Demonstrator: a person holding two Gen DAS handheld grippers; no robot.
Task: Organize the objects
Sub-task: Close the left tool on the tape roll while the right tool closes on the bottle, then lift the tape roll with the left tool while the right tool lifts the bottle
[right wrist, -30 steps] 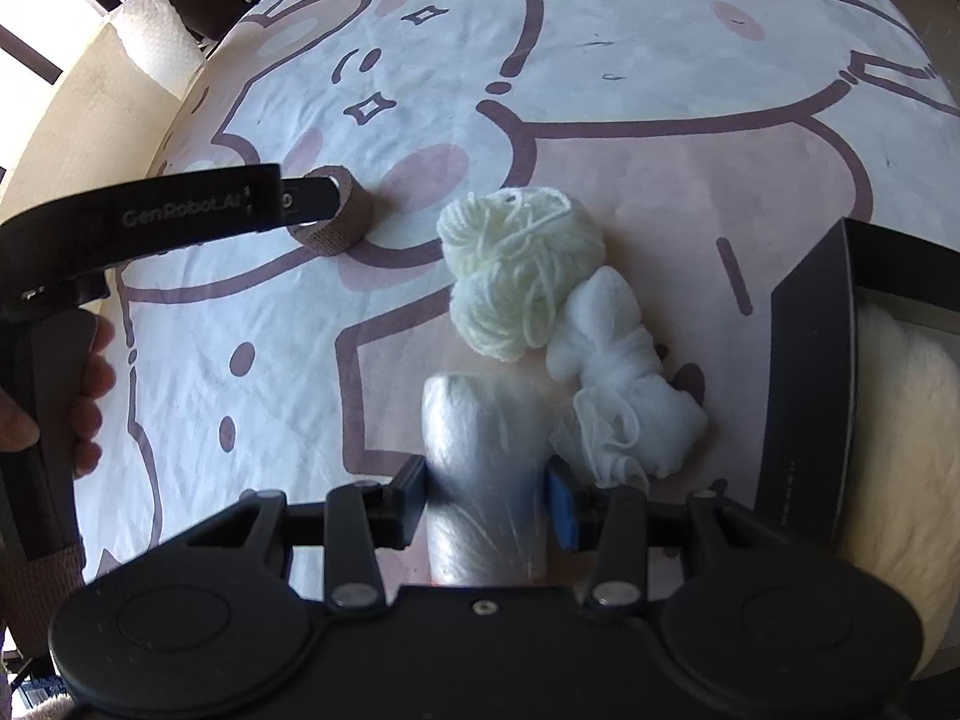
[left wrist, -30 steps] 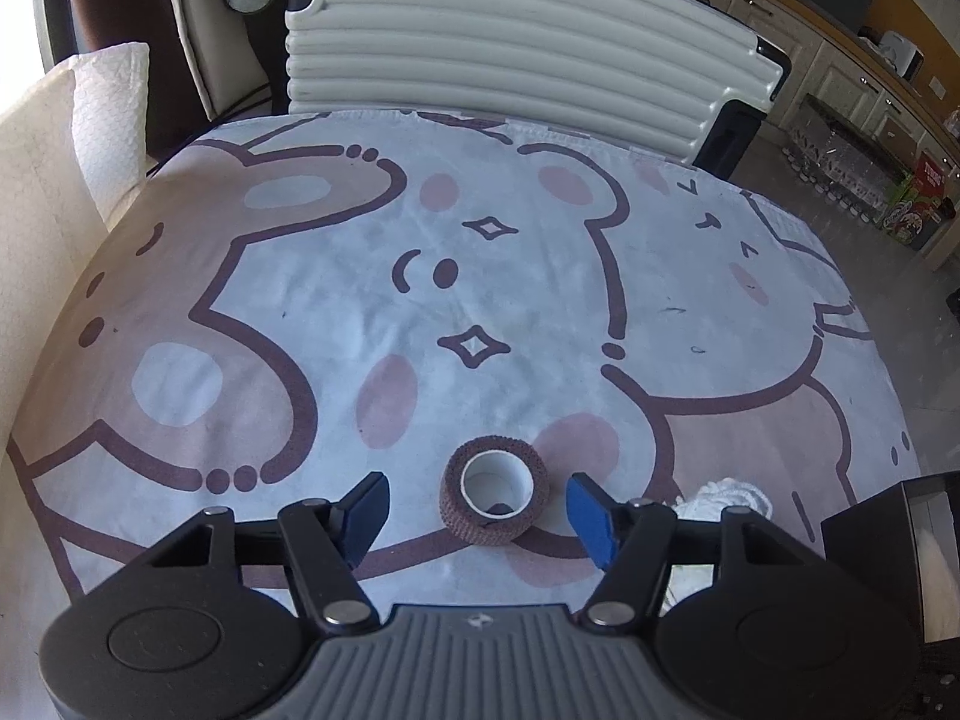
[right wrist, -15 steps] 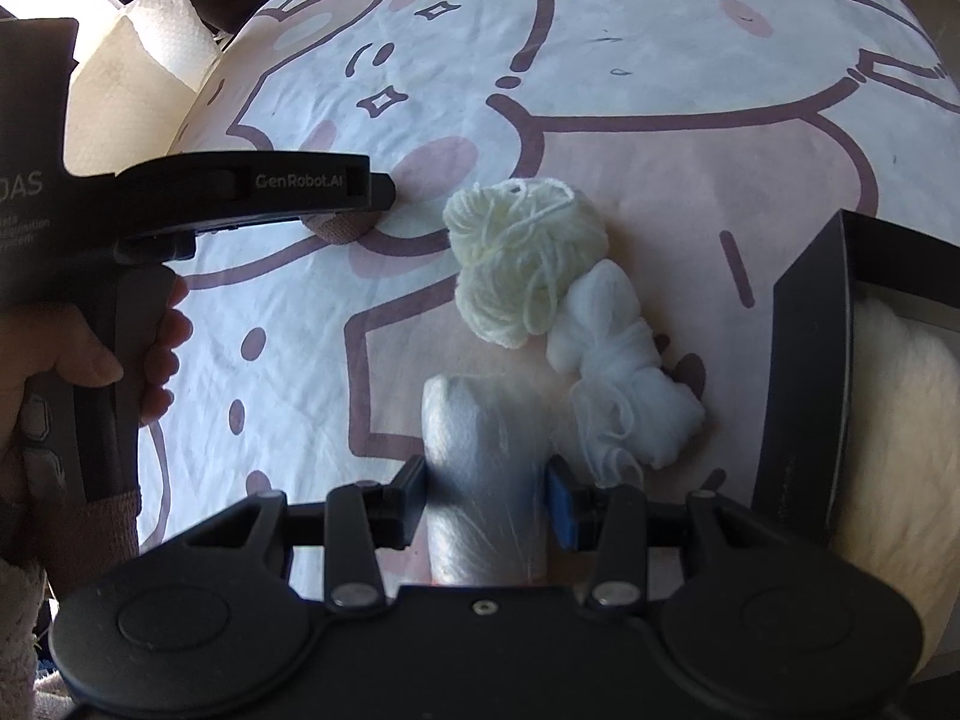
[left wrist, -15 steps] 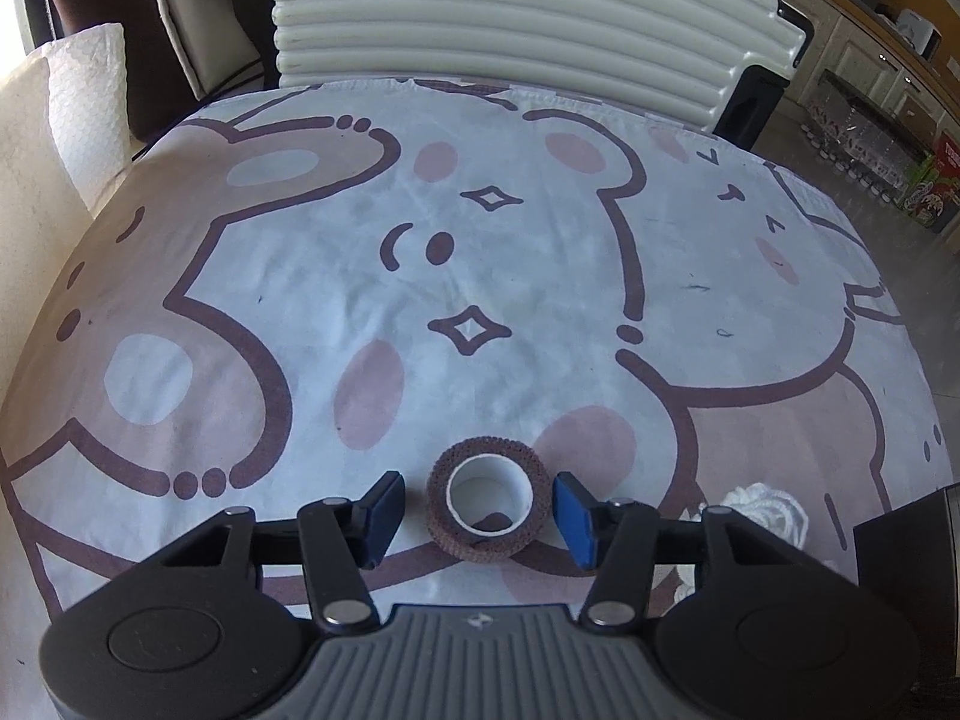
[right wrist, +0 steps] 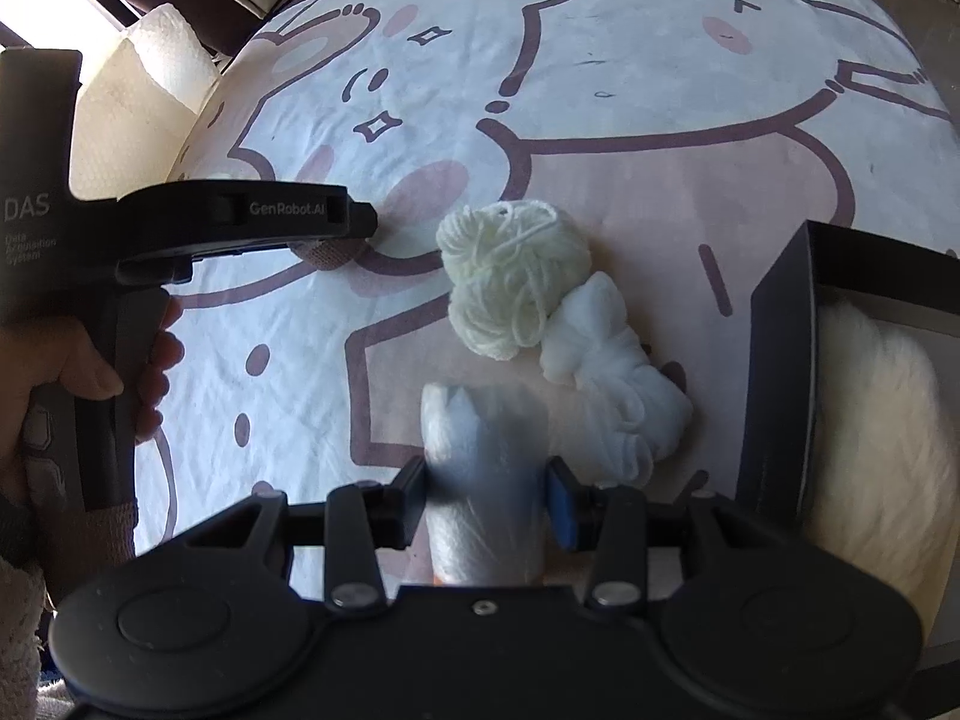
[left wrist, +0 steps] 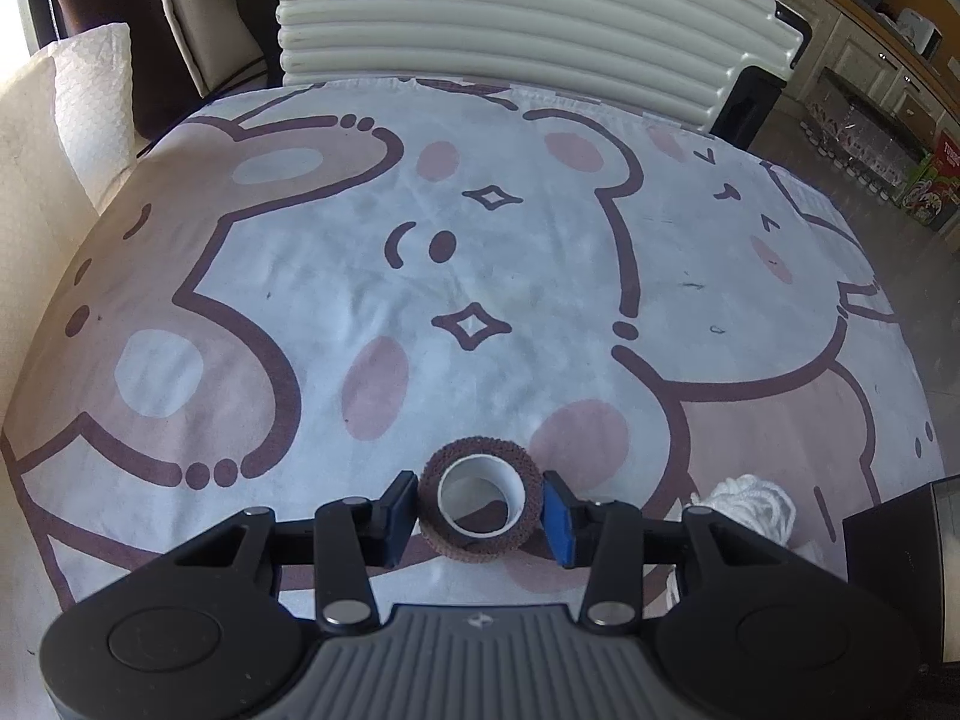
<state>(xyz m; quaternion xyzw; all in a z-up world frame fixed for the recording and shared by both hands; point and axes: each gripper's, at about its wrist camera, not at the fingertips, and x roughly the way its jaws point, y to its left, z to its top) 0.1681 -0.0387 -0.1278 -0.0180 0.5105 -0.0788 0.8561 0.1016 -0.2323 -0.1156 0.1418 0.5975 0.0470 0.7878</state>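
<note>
A brown bandage roll (left wrist: 477, 501) with a white core lies on the bear-print cloth, between the blue pads of my left gripper (left wrist: 478, 511); the pads touch both its sides. In the right wrist view the left gripper (right wrist: 351, 219) covers most of the roll (right wrist: 327, 255). My right gripper (right wrist: 487, 501) is shut on a pale plastic-wrapped roll (right wrist: 483, 480) just above the cloth. A cream yarn ball (right wrist: 510, 276) and a white yarn bundle (right wrist: 612, 372) lie just ahead of it.
A black box (right wrist: 774, 360) holding white fluffy material (right wrist: 870, 420) stands at the right; its corner (left wrist: 900, 546) shows in the left wrist view. A white ribbed panel (left wrist: 510, 18) stands behind the table. A paper towel roll (left wrist: 90, 102) is at far left.
My left gripper has closed in from wide open until its pads touch the brown roll. The right gripper still holds the wrapped roll in the same place.
</note>
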